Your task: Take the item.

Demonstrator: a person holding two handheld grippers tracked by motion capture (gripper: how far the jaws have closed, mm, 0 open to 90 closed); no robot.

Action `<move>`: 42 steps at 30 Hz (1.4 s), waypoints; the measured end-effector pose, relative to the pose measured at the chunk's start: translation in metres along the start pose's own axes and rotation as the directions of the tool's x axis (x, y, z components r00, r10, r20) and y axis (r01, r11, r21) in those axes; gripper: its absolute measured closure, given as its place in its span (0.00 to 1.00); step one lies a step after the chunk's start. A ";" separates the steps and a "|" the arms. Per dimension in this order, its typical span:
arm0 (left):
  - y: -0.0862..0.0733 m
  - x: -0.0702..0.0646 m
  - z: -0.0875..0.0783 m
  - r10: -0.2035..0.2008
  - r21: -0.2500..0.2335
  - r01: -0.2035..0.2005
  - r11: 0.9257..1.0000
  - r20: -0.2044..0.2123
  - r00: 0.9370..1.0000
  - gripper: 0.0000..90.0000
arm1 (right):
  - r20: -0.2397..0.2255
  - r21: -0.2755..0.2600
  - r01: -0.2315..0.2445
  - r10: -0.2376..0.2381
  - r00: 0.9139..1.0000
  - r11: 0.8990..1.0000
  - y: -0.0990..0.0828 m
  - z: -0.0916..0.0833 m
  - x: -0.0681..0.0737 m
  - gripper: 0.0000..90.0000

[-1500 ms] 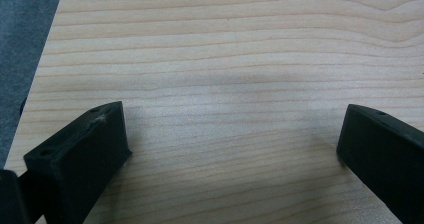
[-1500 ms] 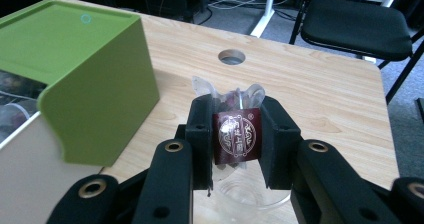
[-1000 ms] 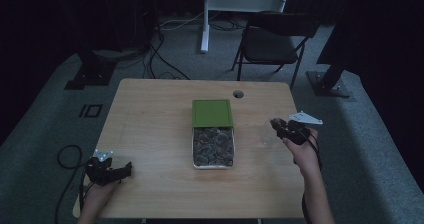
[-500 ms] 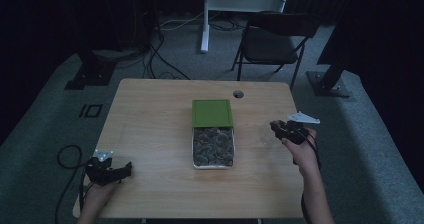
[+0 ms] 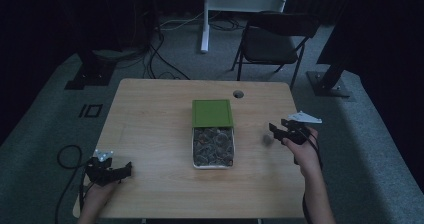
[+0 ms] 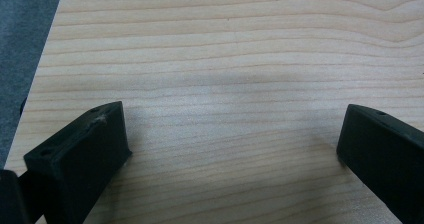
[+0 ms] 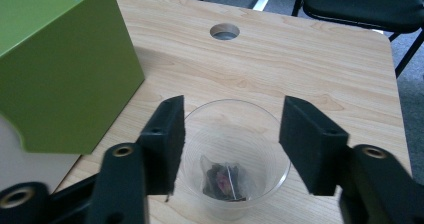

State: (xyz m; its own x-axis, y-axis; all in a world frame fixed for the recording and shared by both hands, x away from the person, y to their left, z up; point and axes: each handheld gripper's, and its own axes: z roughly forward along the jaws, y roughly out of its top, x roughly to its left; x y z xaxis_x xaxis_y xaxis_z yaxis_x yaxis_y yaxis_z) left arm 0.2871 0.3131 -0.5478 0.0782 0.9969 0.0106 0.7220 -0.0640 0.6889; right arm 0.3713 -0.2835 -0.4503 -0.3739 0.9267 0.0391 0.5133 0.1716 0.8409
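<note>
A clear plastic cup (image 7: 235, 154) stands on the wooden table (image 5: 150, 114) with one tea bag (image 7: 222, 180) lying in its bottom. My right gripper (image 7: 230, 114) hangs just over the cup, one black jaw on each side of the rim; the jaws have just been opening and nothing is gripped between them. From above, the cup (image 5: 268, 139) sits just left of the right gripper (image 5: 274, 129). A white box (image 5: 213, 146) full of tea bags lies mid-table, its green lid (image 5: 212, 113) flipped open behind it. My left gripper (image 5: 126, 169) rests open at the front left corner, over bare wood (image 6: 235, 129).
The green lid (image 7: 65, 64) rises close on the left in the right gripper view. A round cable hole (image 5: 238, 93) sits in the table's far edge. A black chair (image 5: 272, 39) and a white stand (image 5: 240, 4) are behind the table. Cables lie on the floor at the left.
The right gripper's jaws stand wider apart than a second ago. Both hands have stayed where they were.
</note>
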 end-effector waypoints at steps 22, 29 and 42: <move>0.000 0.000 0.000 0.000 0.000 0.000 1.000 0.000 1.000 0.01 | -0.014 -0.030 -0.008 0.008 1.000 1.000 -0.020 -0.017 0.012 0.15; 0.000 0.000 0.000 0.000 0.000 0.000 1.000 0.000 1.000 0.01 | -0.026 -0.024 -0.009 0.008 1.000 1.000 -0.033 -0.022 0.014 0.15; 0.000 0.000 0.000 0.001 0.001 -0.001 1.000 0.001 1.000 0.01 | -0.042 0.014 -0.017 0.018 0.999 1.000 -0.063 -0.022 0.015 0.15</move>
State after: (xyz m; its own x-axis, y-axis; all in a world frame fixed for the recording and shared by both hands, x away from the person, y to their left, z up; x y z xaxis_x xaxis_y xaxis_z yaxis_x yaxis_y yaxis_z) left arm 0.2870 0.3132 -0.5477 0.0797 0.9968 0.0109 0.7227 -0.0653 0.6881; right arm 0.3168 -0.2874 -0.4906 -0.3968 0.9147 0.0769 0.5306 0.1601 0.8324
